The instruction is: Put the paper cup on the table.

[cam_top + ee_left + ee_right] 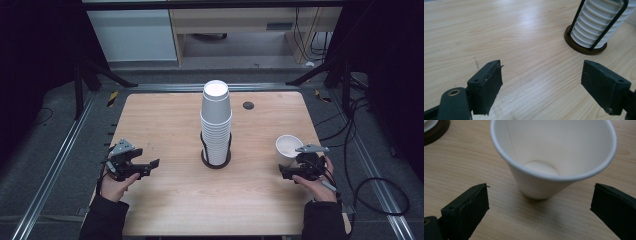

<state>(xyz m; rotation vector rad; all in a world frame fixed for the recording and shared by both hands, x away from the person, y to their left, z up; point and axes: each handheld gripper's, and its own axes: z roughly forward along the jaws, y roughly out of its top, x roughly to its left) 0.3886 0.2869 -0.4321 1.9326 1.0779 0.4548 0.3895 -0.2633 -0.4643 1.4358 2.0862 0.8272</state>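
cup pose: the paper cup (288,148) stands upright on the table (170,200), mouth up, its long axis vertical; in the right gripper view (554,157) you look down into it and see its round bottom.
cup place: it sits near the table's right edge, well apart from the cup stack (216,122) in the middle.
cup vs your right fingers: your right gripper (286,172) sits just behind the cup on your side; in its own view the cup stands ahead of the two pads (467,210), beyond their tips, not between them.
right jaws: spread wide, nothing pressed, pads clear of the cup wall.
left jaws: your left gripper (152,164) hovers at the table's left side with its pads (487,87) parted over bare wood, holding nothing.
stack: white cups nested rim down inside a black wire holder (584,47) on a dark round base.
cut off: the stack's top leaves the left gripper view; the cup's far rim is cropped in the right gripper view.
hard to tell: in the high view your right hand (315,185) covers the gripper body, so the gap to the cup is unclear there.
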